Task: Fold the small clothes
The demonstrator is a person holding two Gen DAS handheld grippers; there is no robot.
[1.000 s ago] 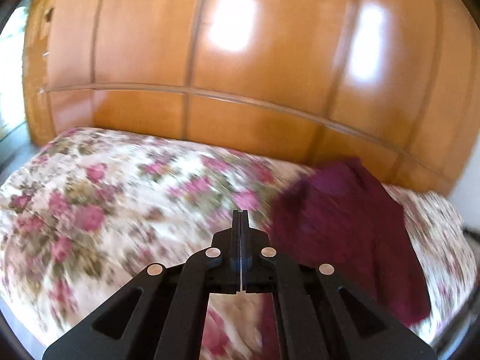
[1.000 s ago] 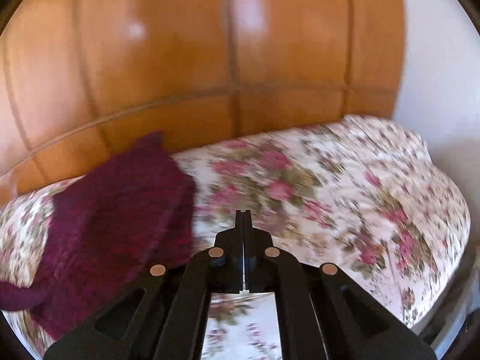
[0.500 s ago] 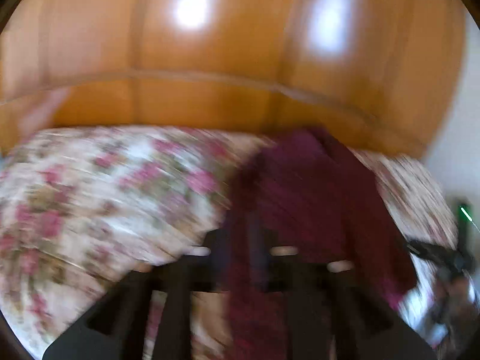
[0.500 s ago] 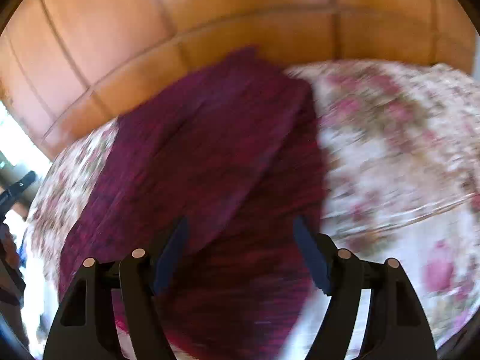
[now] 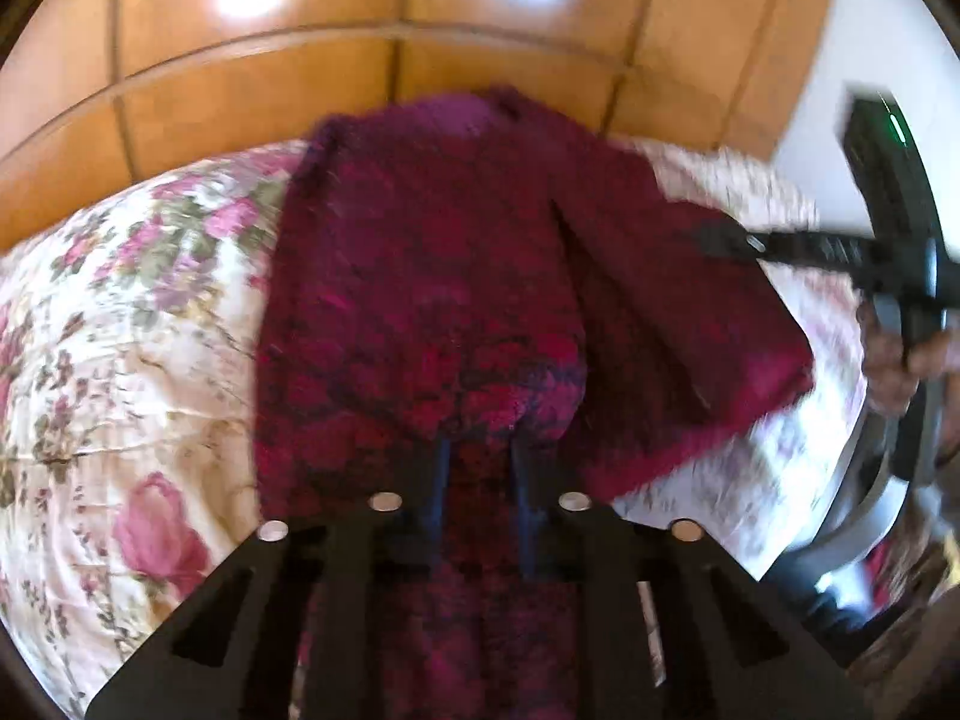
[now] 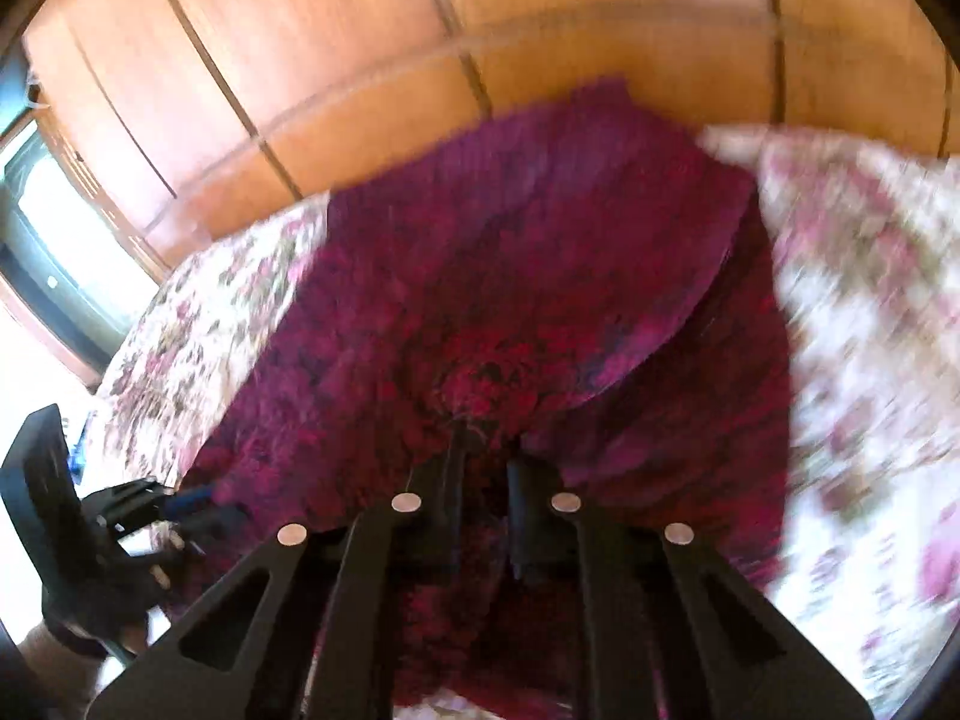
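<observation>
A dark red knitted garment [image 5: 444, 276] lies spread on the flowered bedspread [image 5: 132, 324], reaching back to the wooden headboard. It also fills the middle of the right wrist view [image 6: 516, 312]. My left gripper [image 5: 477, 450] is at the garment's near edge, its jaws a narrow gap apart with a bunched fold of the knit between them. My right gripper [image 6: 486, 450] stands the same way, narrowly parted on a gathered fold. The fingertips of both are buried in the cloth. Each gripper shows in the other's view, the right gripper [image 5: 726, 240] over the garment's right side and the left gripper [image 6: 198, 510] at its left edge.
A glossy wooden headboard [image 5: 372, 72] rises behind the bed. A white wall [image 5: 864, 60] is at the right. A bright window [image 6: 54, 228] is at the far left. The bedspread [image 6: 870, 312] spreads to both sides of the garment.
Both grippers have moved from over the bare bedspread onto the red garment. They were shut and empty, opened on the way, and now close on folds of its near edge.
</observation>
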